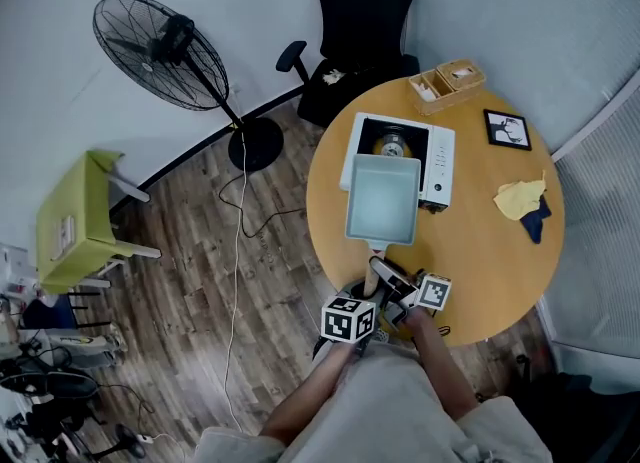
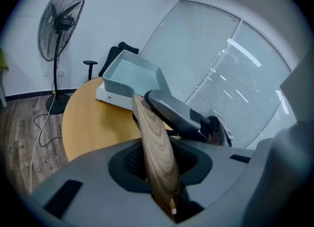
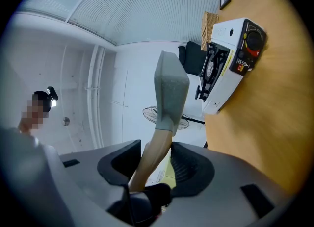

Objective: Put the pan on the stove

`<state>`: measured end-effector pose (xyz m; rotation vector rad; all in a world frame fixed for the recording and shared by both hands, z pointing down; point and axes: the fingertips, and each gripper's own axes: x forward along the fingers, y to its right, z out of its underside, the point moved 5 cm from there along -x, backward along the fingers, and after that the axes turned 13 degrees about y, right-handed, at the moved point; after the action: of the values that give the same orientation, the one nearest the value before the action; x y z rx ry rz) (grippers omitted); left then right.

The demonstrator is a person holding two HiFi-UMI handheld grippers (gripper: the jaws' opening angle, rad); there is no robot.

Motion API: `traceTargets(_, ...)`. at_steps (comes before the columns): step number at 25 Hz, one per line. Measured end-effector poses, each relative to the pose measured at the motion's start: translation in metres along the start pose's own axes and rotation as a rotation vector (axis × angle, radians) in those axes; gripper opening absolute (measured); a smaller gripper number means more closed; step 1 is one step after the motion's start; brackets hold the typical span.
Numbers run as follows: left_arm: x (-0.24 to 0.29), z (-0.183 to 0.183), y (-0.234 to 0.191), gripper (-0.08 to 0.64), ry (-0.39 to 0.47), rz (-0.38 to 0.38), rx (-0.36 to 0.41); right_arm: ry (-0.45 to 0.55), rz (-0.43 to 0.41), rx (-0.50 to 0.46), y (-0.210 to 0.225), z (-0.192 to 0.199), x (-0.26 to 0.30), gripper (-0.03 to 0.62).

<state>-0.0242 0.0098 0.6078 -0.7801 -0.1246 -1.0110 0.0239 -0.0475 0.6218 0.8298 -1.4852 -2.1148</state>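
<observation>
Head view: empty pan [image 1: 383,201] over stove [image 1: 441,166]; left tool [image 2: 152,123], right tool [image 3: 156,155] both clamp wooden handle [image 1: 372,269].

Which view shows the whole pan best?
The head view: the pan shows from above, nearly whole, overlapping the stove. The left gripper view shows its wooden handle close up, with the rest small beyond. The right gripper view shows it edge-on only.

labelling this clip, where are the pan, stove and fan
pan [image 1: 383,203], head view, its grey inside
stove [image 1: 441,159], head view, its white right side
fan [image 1: 160,51], head view, its wire guard
</observation>
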Motion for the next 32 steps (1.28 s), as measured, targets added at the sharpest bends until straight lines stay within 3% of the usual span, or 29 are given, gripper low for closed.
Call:
traceTargets(13,0.056,-0.047,-0.013,0.106,-0.04,0.036,0.039,0.055,-0.003,-0.02,0.015,-0.06,0.04,0.19)
traceTargets(32,0.12,-0.074,-0.026,0.106,-0.071,0.031,-0.026,0.053,0.075,0.016,0.058,-0.111,0.065,0.19)
